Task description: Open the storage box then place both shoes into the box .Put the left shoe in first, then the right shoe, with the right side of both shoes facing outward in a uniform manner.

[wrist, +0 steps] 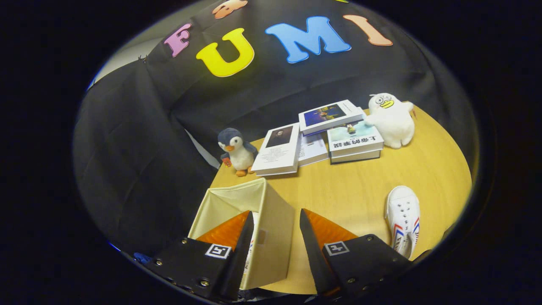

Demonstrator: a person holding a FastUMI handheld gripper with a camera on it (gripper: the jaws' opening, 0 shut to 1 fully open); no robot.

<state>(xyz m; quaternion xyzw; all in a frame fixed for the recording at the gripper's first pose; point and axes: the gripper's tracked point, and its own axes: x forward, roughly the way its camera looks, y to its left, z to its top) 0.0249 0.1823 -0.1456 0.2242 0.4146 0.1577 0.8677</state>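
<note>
The beige fabric storage box (228, 202) stands open on the wooden table (347, 190), under and just ahead of my left finger (243, 237). A sliver of a white shoe with red and blue stripes (253, 249) shows inside the box, beside that finger. A second white shoe with the same stripes (403, 220) lies on the table to the right of my right finger (311, 239), toe pointing away. My gripper (277, 238) is open with nothing held, hovering above the box's right wall.
Beyond the box, a penguin plush (237, 150) stands at the table's far left edge. Several books (322, 133) are stacked at the back, with a white duck plush (391, 119) to their right. The round table edge curves close past the loose shoe.
</note>
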